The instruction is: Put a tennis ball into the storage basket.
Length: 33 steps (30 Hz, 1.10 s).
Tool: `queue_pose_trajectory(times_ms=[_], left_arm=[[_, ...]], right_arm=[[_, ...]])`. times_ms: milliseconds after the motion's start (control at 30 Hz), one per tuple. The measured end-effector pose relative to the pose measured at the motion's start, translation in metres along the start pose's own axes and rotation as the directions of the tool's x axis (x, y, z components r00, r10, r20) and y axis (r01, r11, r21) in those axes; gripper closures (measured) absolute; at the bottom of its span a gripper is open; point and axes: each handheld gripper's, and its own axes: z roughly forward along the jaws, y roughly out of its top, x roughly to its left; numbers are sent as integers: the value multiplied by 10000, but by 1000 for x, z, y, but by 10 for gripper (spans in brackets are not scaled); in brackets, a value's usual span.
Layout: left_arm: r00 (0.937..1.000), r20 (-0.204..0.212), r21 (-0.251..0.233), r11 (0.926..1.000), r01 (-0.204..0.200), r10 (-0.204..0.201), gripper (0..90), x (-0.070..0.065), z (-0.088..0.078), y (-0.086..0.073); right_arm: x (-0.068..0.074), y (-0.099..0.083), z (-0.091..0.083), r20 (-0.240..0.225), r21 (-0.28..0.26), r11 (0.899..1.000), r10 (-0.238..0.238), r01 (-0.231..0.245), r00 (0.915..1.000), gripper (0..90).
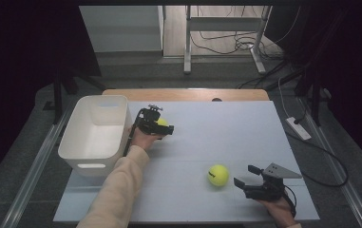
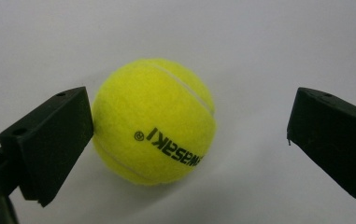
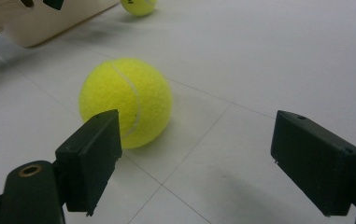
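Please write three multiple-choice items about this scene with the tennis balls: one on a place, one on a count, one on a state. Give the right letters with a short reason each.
1. Where does the white bin stand?
A. at the table's left side
B. at the table's right side
C. on the floor behind the table

2. How many tennis balls are on the table?
A. one
B. two
C. four

3. How do the jaws of the left gripper stand?
A. shut with nothing between them
C. clamped on the bin's rim
B. open around a ball

Answers:
1 A: the high view shows the bin on the left edge of the table.
2 B: one ball lies before the right gripper, and another ball sits at the left gripper.
3 B: the left gripper view shows a clear gap beside the ball.
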Motion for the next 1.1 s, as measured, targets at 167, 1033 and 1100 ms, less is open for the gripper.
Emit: queue_pose_trajectory(times_ms=[167, 1033, 1100], left_arm=[[9999, -109, 99, 9999, -23, 24, 14, 1, 3, 0], [9920, -1263, 217, 9997, 57, -29, 269, 2, 14, 0], [9933, -1152, 108, 9999, -47, 59, 269, -1, 10, 0]], right_arm=[[0, 0, 0, -3, 1, 10000, 7, -7, 10000, 162], [0, 0, 0, 19, 13, 10000, -22, 22, 10000, 162], [0, 0, 0, 25, 16, 10000, -23, 22, 10000, 163]])
